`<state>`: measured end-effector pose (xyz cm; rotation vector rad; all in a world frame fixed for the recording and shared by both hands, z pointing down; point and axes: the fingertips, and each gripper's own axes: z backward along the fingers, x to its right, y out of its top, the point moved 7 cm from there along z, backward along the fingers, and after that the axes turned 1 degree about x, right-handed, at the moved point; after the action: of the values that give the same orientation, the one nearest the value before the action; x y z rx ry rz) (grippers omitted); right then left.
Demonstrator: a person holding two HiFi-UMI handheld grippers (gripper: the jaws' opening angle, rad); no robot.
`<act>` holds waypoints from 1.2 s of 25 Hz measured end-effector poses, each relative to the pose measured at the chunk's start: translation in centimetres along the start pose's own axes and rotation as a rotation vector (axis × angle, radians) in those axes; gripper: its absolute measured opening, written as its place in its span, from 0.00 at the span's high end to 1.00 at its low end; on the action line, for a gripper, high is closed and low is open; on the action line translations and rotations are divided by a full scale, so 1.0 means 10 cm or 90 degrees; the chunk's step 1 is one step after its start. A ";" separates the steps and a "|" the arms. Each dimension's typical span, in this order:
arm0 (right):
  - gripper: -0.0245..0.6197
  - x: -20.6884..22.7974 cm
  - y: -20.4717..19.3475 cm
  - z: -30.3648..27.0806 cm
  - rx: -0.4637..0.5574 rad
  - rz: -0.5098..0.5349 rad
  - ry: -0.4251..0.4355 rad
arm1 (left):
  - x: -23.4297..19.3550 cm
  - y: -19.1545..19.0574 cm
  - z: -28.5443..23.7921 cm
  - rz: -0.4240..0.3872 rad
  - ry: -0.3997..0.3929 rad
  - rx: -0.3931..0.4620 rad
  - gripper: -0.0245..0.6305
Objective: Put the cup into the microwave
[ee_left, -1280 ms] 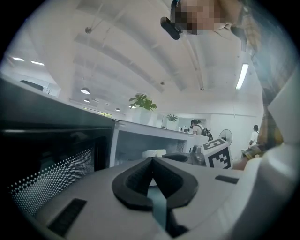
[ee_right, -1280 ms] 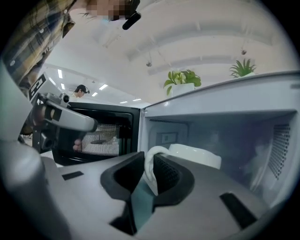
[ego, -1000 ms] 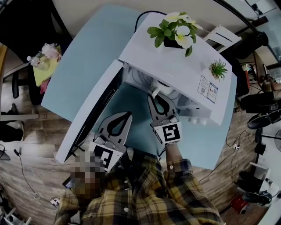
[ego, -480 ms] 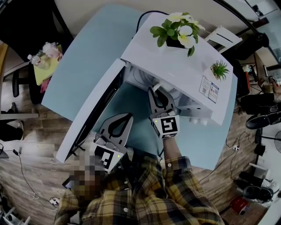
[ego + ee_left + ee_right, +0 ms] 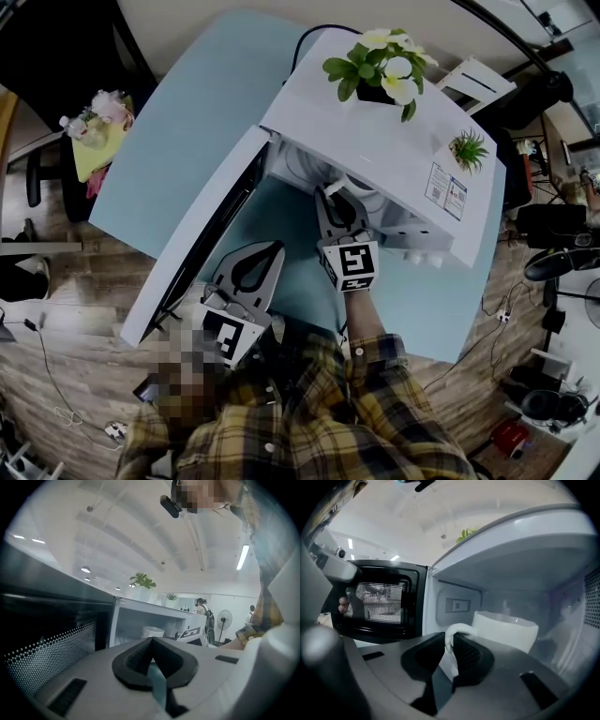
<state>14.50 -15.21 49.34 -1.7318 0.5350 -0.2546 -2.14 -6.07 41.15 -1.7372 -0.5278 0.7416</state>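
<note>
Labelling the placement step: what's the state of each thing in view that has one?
microwave door: swung fully open.
cup: upright, inside the microwave, held by its handle.
right gripper: shut on the cup's handle.
left gripper: shut, nothing between its jaws.
</note>
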 end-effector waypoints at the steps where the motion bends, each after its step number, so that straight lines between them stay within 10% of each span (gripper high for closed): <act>1: 0.88 0.00 -0.02 0.00 -0.005 -0.001 -0.001 | 0.00 0.00 0.00 0.000 0.000 0.001 0.97; 30: 0.65 -0.05 -0.01 0.13 0.012 -0.093 0.006 | 0.01 0.03 0.09 -0.001 0.002 0.014 0.97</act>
<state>14.72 -13.83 49.22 -1.7540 0.4127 -0.3702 -2.74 -5.50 40.68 -1.7173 -0.5179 0.7413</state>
